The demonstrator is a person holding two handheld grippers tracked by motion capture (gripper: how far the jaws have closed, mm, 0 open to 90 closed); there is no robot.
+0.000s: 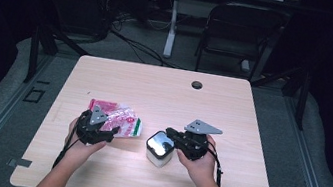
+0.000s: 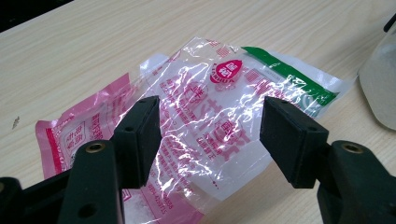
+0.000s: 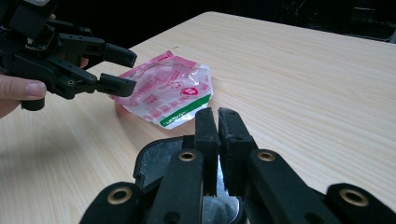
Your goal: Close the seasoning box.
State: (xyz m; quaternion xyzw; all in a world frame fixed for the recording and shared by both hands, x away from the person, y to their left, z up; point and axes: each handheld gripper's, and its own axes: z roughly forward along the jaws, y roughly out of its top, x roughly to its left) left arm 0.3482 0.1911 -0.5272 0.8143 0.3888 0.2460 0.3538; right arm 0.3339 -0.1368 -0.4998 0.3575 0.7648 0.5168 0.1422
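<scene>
So the crinkly clear plastic packet with pink print and a green strip lies flat on the wooden worktop, toward its left edge. Left gripper hovers over it, jaws spread, gripping nothing. Right gripper is nearly clenched over the white square jar with a dark lid, just beside the packet.

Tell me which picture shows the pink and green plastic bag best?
The left gripper view: the bag lies close up, its pink print and green strip sharp between the open jaws. The right gripper view shows it farther off, behind the left gripper. The high view shows it small, partly covered by that gripper.
</scene>
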